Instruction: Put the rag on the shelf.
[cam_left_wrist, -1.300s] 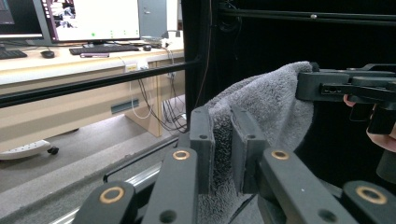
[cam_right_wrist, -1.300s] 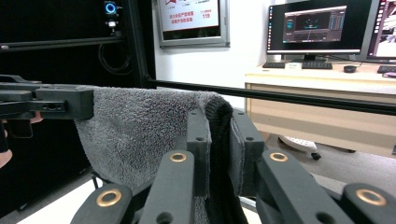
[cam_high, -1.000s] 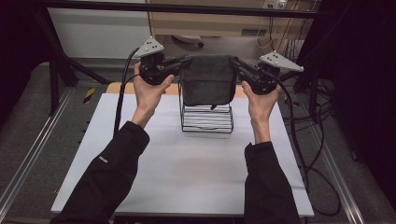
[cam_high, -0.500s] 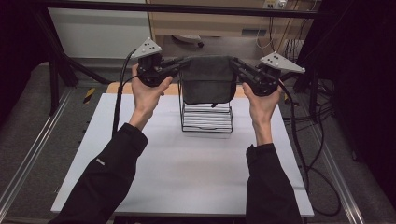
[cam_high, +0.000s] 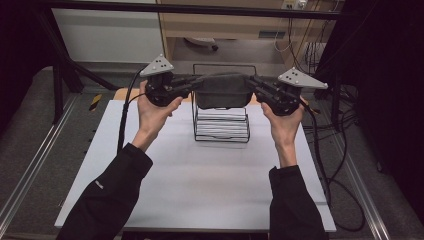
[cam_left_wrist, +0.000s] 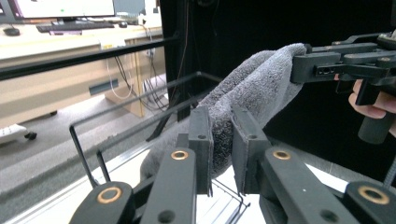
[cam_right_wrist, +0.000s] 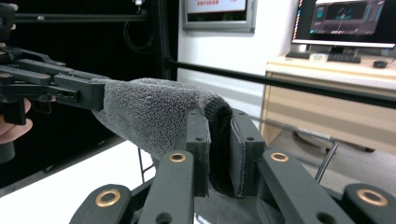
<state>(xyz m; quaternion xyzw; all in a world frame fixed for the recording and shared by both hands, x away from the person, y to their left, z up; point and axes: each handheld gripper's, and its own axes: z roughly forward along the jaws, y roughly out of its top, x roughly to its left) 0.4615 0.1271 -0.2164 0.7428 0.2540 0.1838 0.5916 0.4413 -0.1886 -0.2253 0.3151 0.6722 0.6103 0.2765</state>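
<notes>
High view shows white stack (cam_high: 222, 127) under towel (cam_high: 223, 90); tool views don't.

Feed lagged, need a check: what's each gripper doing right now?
Left gripper: closed on one end of the grey towel.
Right gripper: closed on the towel's other end.

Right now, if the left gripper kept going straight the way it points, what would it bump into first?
The left gripper already pinches the grey towel, so that comes first. Beyond it, the line runs along the stretched towel to the right gripper holding the far end, though depth is hard to judge.
</notes>
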